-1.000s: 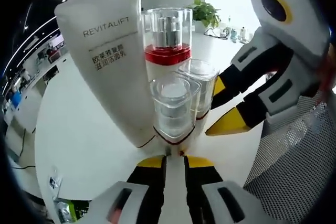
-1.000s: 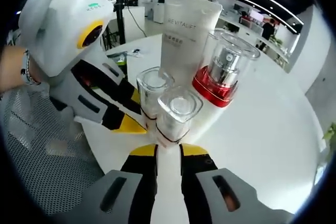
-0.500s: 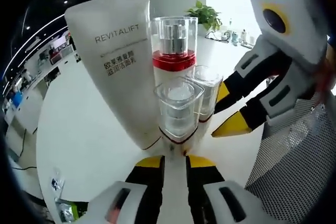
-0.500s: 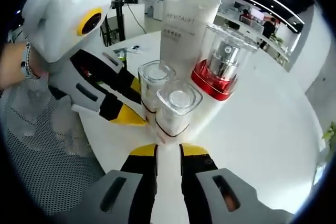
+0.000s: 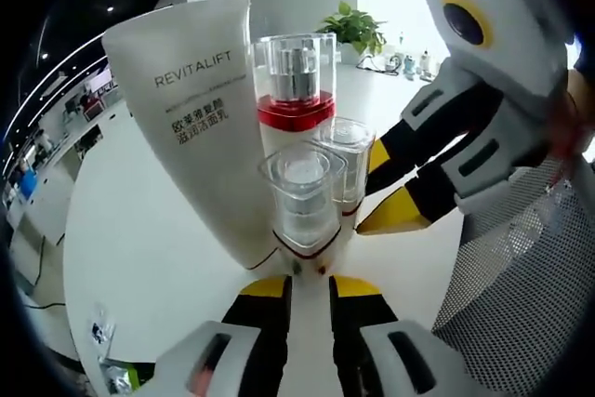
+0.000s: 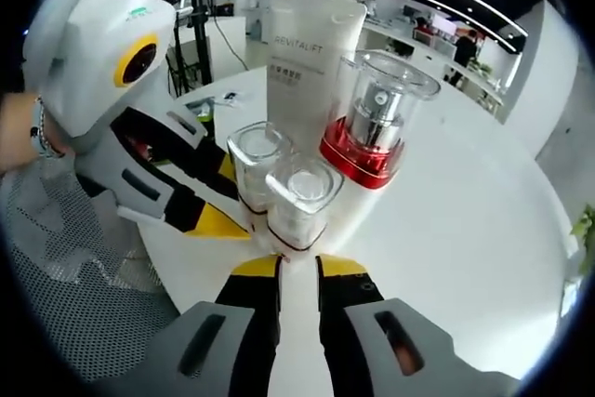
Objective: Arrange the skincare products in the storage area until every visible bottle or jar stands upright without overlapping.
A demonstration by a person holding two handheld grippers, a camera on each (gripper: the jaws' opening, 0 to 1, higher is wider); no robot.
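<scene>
White round tabletop [image 5: 139, 248] carrying four products clustered upright near its edge: one REVITALIFT tube [image 5: 200, 118], one red-collared pump bottle [image 5: 295, 90], two clear square-capped bottles [image 5: 302, 197]. Left gripper [image 5: 308, 284] and right gripper [image 6: 297, 264] both nearly closed, empty, just before the bottles. Potted plant [image 5: 351, 27] behind in left gripper view; mesh chair [image 6: 84, 276] beside table.

Left gripper [image 5: 310, 287]: black jaws with yellow tips, grey-white housings bearing dark slotted recesses. Right gripper [image 6: 297, 267]: same build. Each white head carries a yellow-ringed round opening. The person's wrist wears a beaded bracelet [image 6: 37, 132].
</scene>
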